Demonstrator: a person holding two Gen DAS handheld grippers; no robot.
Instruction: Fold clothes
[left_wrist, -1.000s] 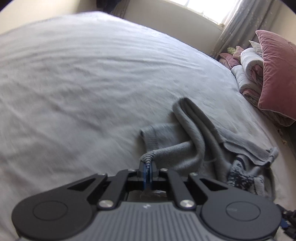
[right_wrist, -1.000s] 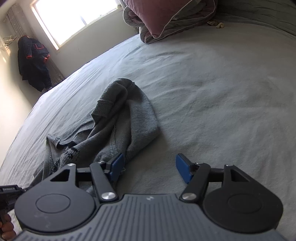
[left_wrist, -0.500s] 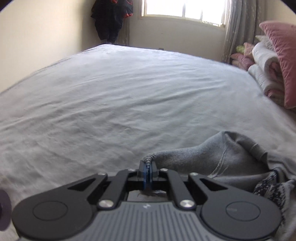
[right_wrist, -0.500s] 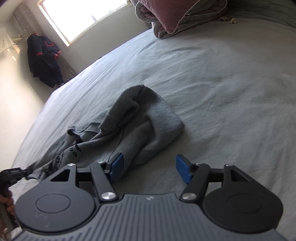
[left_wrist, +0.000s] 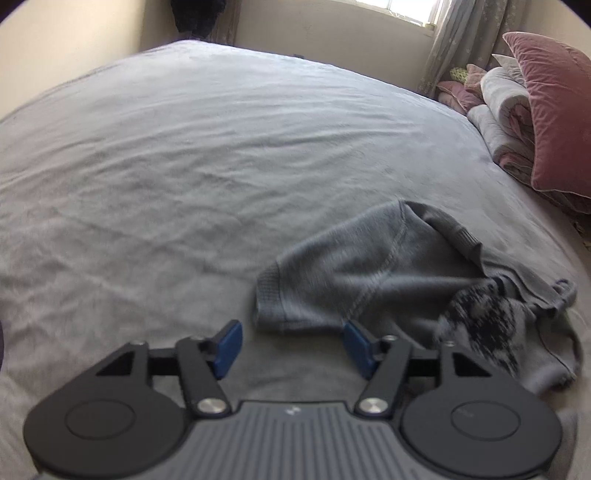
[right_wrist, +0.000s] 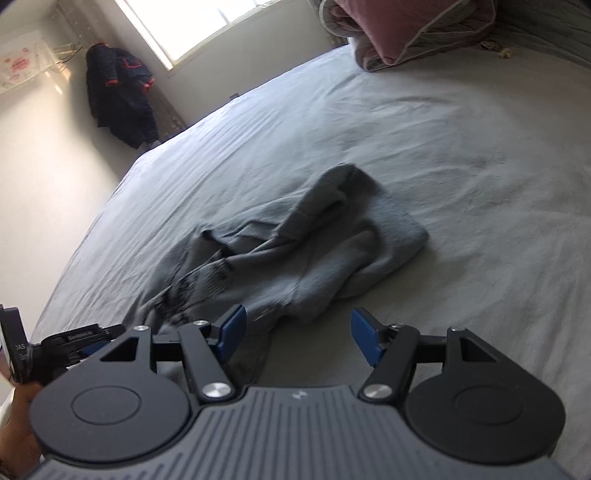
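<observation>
Grey knitted sweater (left_wrist: 373, 280), crumpled in a loose heap with a dark patterned patch showing at one side, lies on the pale grey bed sheet (left_wrist: 184, 166) in the left wrist view. Its ribbed cuff end points toward the left claw (left_wrist: 291, 343), whose blue-padded fingers (left_wrist: 229, 347) stand wide apart with nothing between them; the right-hand pad sits just at the edge of the cloth, though whether it touches is unclear. At the far right of the bed a dusty pink velvet pillow (left_wrist: 550, 110) leans against folded pale bedding (left_wrist: 502, 107).

From the right wrist view, the same sweater (right_wrist: 295, 251) rests in the middle of the sheet (right_wrist: 461, 147), bunched and partly folded over itself, its near hem reaching down beside the right claw (right_wrist: 299, 332). That claw is also spread wide and holds nothing, one blue pad just above the hem. At the lower left a hand (right_wrist: 18, 417) grips the other black tool. Beyond the bed, a dark jacket with red trim (right_wrist: 122, 92) hangs by the bright window (right_wrist: 207, 26).
</observation>
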